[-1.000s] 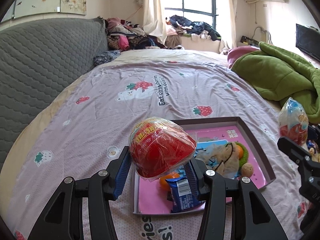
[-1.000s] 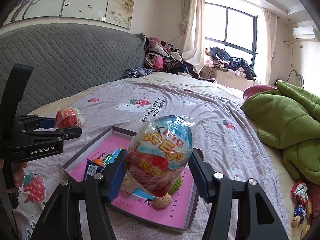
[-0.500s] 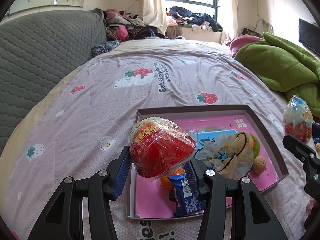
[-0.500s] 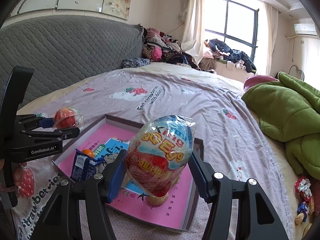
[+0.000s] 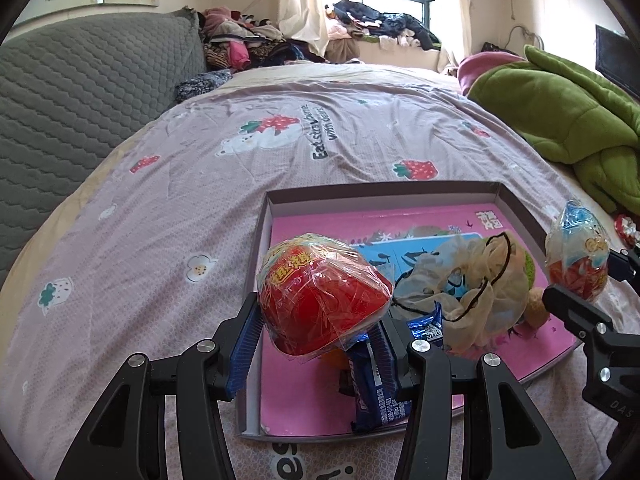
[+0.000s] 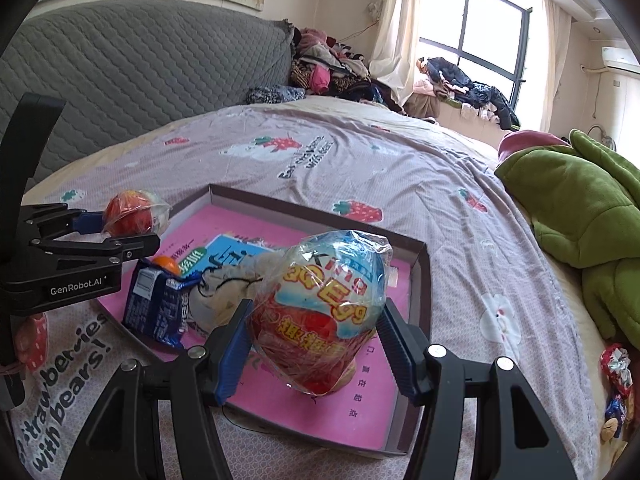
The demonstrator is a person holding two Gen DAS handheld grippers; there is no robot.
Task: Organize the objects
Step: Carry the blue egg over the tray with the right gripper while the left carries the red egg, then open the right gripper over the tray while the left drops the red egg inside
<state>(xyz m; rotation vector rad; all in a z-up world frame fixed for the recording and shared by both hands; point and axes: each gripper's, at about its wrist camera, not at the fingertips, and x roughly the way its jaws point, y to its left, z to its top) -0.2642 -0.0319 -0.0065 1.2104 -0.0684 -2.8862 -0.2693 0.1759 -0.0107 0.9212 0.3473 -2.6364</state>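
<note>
From the left wrist, the left gripper [image 5: 324, 336] has its fingers [image 5: 245, 340] clenched on a red wrapped egg toy [image 5: 322, 304], held over the near left corner of a shallow pink-lined box [image 5: 516, 208] on a bed; it is probably best lowered onto bare pink lining, clear of the blue snack packet [image 5: 376, 380] and crumpled mesh bag [image 5: 476, 284]. From the right wrist, the right gripper [image 6: 316, 344] grasps a blue-and-red wrapped egg toy [image 6: 324, 308] above the box's near right side, and should let go only once it rests. The bed wears a lilac strawberry-print sheet [image 6: 360, 160], with a green blanket [image 6: 580, 208], a grey headboard, heaped clothes and a window beyond.
</note>
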